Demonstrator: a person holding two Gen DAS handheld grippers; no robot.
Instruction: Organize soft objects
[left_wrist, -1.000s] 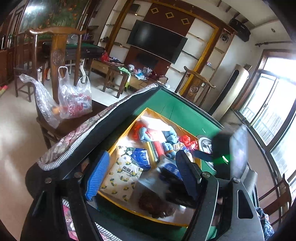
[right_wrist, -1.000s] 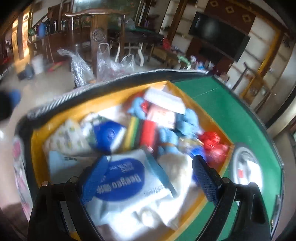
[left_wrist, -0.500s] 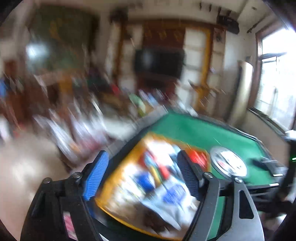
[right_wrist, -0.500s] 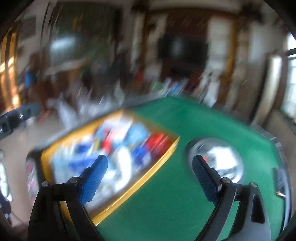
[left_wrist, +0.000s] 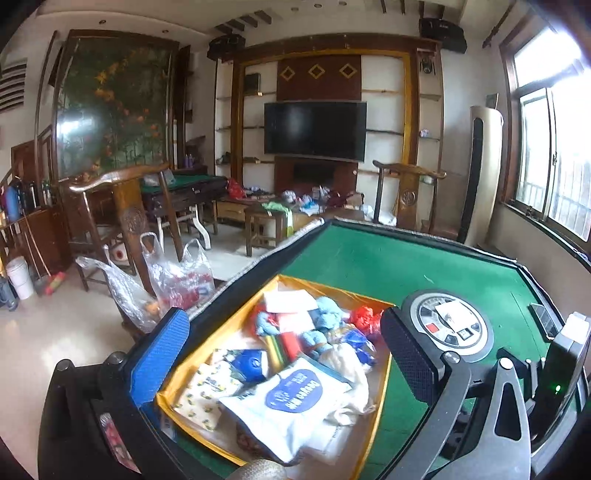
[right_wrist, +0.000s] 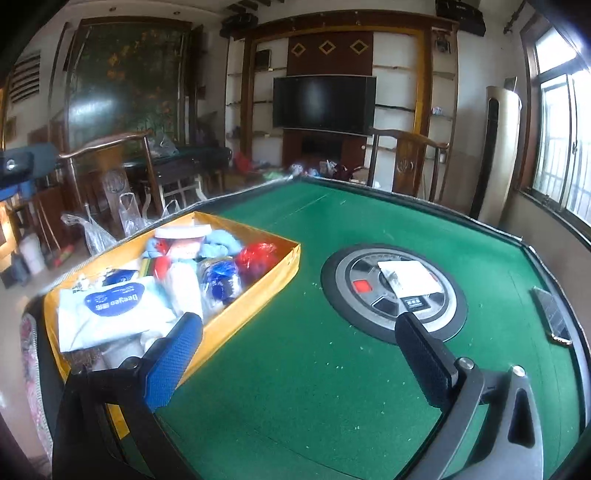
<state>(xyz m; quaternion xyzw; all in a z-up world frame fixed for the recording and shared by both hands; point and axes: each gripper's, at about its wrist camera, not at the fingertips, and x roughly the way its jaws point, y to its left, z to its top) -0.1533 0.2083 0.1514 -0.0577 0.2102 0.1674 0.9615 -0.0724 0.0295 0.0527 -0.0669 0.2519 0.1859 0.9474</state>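
The left gripper (left_wrist: 284, 354) had just been opening and stood released, nothing between its jaws, above the yellow tray (left_wrist: 382, 384) of soft objects in the lower centre of its frame. A white wipes pack (left_wrist: 291, 398) covered the things beneath it; the tray's near corner was cut off. The right gripper (right_wrist: 299, 343), likewise just opened and empty, hung over the green worktop (right_wrist: 295, 387), its blue finger (right_wrist: 173, 365) hiding the tray's near edge (right_wrist: 229, 321).

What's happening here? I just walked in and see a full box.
A person is sorting soft things with two hand-held tools. The yellow box on the green table is packed with wipes, cloths and toys. Both the left tool and right tool have just been opening and hold nothing, hovering near the box.
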